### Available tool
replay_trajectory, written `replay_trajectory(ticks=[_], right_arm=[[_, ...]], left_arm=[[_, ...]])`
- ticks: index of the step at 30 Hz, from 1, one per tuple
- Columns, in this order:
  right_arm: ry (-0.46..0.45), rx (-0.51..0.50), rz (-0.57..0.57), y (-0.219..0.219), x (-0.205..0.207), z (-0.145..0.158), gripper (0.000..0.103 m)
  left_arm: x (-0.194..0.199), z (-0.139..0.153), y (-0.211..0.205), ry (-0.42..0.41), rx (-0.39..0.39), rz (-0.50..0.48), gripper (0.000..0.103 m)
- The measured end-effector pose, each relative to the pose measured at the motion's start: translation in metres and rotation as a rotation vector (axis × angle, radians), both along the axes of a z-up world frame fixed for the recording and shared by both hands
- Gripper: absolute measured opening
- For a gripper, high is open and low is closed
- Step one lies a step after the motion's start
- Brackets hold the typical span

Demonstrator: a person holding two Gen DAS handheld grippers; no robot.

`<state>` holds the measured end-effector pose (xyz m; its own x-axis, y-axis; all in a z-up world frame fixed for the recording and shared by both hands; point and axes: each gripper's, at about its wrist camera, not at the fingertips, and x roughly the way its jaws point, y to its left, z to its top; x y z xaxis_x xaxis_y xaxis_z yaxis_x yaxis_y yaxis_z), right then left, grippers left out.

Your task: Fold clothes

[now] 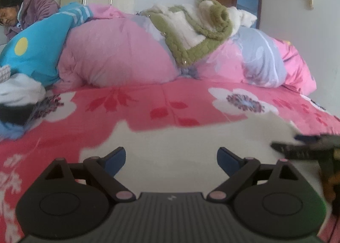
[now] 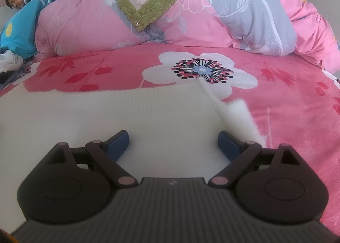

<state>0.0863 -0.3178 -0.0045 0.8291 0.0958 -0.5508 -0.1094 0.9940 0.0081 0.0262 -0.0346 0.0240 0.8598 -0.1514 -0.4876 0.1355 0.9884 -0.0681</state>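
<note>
Hovering tilted down | both grippers [image 1: 171,159] [image 2: 173,144] jaws wide | white garment [image 2: 127,115] below

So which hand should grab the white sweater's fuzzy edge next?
Probably the right gripper: it is open, and the white sweater has its fluffy edge just by its right finger. The left gripper sits over plain middle cloth.

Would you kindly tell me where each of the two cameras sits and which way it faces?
Left wrist: on the left gripper, jaws open, looking across the white garment on the floral bedspread toward the pink quilt; the other gripper's tip enters at right.
Right wrist: on the right gripper, jaws open over the white garment, facing the same quilt.
Shared: garment, bedspread, quilt, green fleece, a person lying far left.
</note>
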Motion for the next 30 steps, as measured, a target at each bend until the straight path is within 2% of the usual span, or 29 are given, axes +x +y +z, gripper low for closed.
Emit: replay_trajectory(ticks=[2,5,7,9,13,17,21,23,25,27,30], right_arm=[[0.0,0.001,0.0,0.0,0.0,0.0,0.092],[-0.001,0.003,0.0,-0.001,0.0,0.0,0.092],[-0.003,0.007,0.002,-0.002,0.0,0.0,0.093],[-0.003,0.009,0.003,-0.002,0.0,0.0,0.093],[0.004,0.006,0.004,-0.001,0.0,0.002,0.093],[0.045,-0.033,0.034,0.004,0.005,0.023,0.09],[-0.027,-0.035,0.075,0.013,0.015,0.054,0.09],[-0.041,-0.043,0.079,0.017,0.028,0.058,0.089],[-0.008,-0.062,0.067,0.015,0.046,0.045,0.086],[0.103,-0.071,0.027,0.007,0.069,0.013,0.082],[0.139,-0.046,0.014,0.004,0.078,0.015,0.08]], left_arm=[[0.018,0.0,0.002,0.011,-0.012,0.004,0.094],[0.045,-0.016,0.009,0.061,-0.012,0.032,0.094],[0.059,-0.029,0.022,0.139,-0.086,0.045,0.094],[0.062,-0.031,0.031,0.151,-0.144,0.042,0.094],[0.061,-0.034,0.027,0.15,-0.114,0.039,0.094],[0.06,-0.036,0.027,0.149,-0.114,0.04,0.094],[0.061,-0.035,0.024,0.15,-0.092,0.046,0.094],[0.061,-0.035,0.023,0.153,-0.084,0.049,0.094],[0.062,-0.035,0.022,0.157,-0.076,0.051,0.094],[0.062,-0.035,0.021,0.161,-0.065,0.053,0.094],[0.062,-0.035,0.021,0.163,-0.057,0.055,0.094]])
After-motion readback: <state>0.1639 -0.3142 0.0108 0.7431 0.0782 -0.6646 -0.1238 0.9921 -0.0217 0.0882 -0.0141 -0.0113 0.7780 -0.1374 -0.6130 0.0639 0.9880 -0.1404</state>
